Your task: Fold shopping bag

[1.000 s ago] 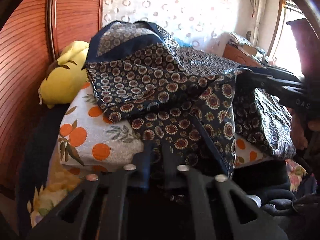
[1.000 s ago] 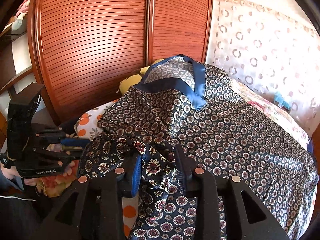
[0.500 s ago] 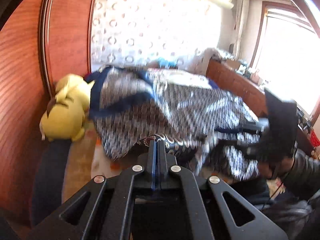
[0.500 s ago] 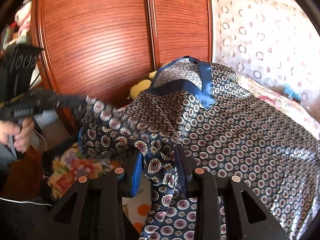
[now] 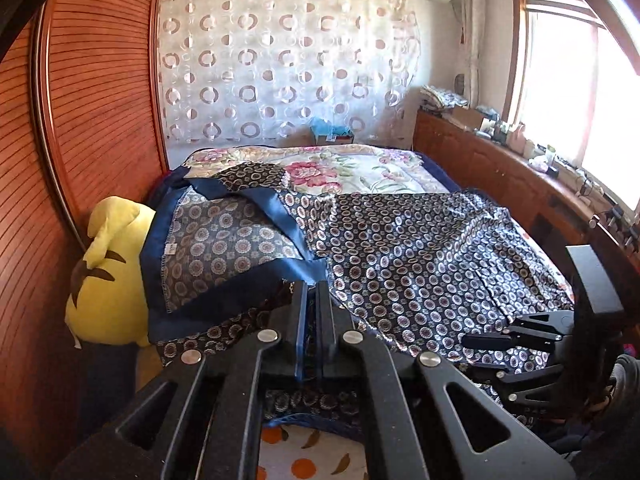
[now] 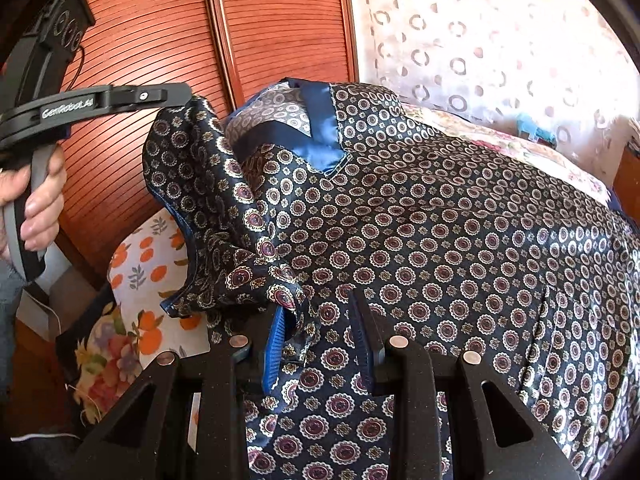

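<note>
My left gripper is clamped on the raised edge of the patterned shopping bag, which lies spread across the bed; my right gripper pinches a bunched fold of it, beside the orange-print pillow

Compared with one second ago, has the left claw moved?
Yes. In the right wrist view the left claw has risen from low beside the orange-print cushion to high against the wooden wardrobe door, pulling up the shopping bag.
</note>
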Demonstrator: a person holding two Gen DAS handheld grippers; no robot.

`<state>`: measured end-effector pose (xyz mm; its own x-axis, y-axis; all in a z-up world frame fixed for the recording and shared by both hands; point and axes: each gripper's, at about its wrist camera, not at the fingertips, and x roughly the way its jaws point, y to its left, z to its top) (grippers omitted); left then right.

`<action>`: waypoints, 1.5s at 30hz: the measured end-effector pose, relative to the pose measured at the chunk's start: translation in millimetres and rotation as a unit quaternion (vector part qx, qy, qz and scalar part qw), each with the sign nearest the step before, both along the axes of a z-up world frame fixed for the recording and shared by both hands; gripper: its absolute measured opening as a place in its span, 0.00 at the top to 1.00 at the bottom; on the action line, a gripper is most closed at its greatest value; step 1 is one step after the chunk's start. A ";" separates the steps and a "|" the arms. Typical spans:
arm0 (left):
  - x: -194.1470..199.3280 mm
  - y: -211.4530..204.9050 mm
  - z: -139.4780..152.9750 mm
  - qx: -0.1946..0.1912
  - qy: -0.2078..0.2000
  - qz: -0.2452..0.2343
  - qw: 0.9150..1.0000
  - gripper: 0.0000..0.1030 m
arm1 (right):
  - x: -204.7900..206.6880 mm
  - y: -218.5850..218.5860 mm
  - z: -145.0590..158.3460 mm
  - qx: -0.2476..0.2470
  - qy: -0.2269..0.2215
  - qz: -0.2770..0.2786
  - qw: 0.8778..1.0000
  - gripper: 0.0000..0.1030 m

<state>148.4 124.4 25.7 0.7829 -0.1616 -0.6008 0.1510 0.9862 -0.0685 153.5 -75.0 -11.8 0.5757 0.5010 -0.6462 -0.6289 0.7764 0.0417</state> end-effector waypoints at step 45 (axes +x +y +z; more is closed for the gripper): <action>-95.5 89.8 -75.7 -0.041 0.032 0.131 0.990 0.20 | -22.8 80.3 11.1 -0.069 -0.019 0.134 0.988 0.96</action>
<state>52.8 214.2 -50.0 0.7655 -0.0080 -0.6434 -0.1168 0.9816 -0.1512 130.7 5.3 -0.7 0.4586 0.5475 -0.6999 -0.8123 0.5776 -0.0804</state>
